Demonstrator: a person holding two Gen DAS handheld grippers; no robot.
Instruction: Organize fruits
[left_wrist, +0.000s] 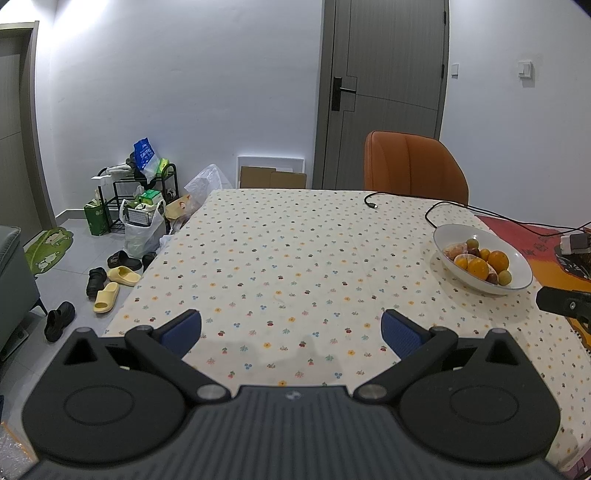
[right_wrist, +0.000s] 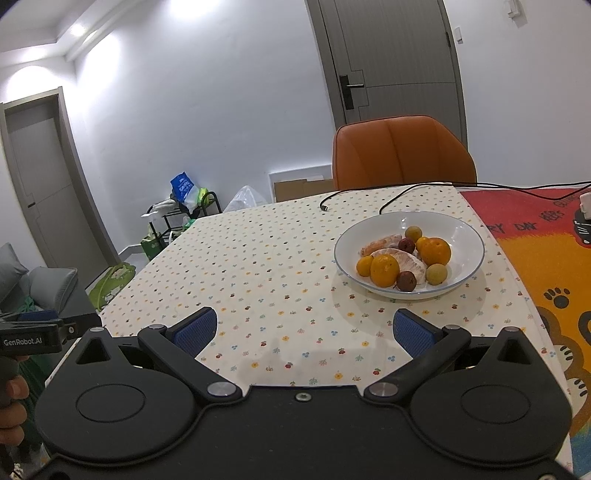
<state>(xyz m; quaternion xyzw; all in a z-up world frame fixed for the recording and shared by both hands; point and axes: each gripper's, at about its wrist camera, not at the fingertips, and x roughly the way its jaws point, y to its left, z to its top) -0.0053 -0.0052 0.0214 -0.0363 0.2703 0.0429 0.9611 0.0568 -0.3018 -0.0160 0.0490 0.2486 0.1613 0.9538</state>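
I take the white bowl (right_wrist: 458, 230) as my landmark. Well to its left, my left tongs (left_wrist: 291, 328) hover over bare floral cloth on the surface (left_wrist: 280, 258), spread wide and holding nothing. Nearer the bowl, just short of its front rim, my right tongs (right_wrist: 304, 328) are likewise spread and empty.

All the fruit sits inside the bowl, heaped together. At the bowl's left lie a small orange (right_wrist: 365, 266) and a peeled citrus segment (right_wrist: 400, 257), pale and membranous; I judge that piece soft and easily torn, so I would pinch it lightly across its thick middle. Next comes a round orange (right_wrist: 385, 270) with dimpled, matte skin, firm and probably the heaviest kind here; I would take it across its widest part. In front of it rests a dark red fruit (right_wrist: 406, 280), small and glossy, likely to slip or roll from ribbed blue pads. At the bowl's right a bigger orange (right_wrist: 436, 252) stands above a smooth greenish fruit (right_wrist: 436, 274).

The bowl looks glazed and brittle, so I should avoid knocking its rim.
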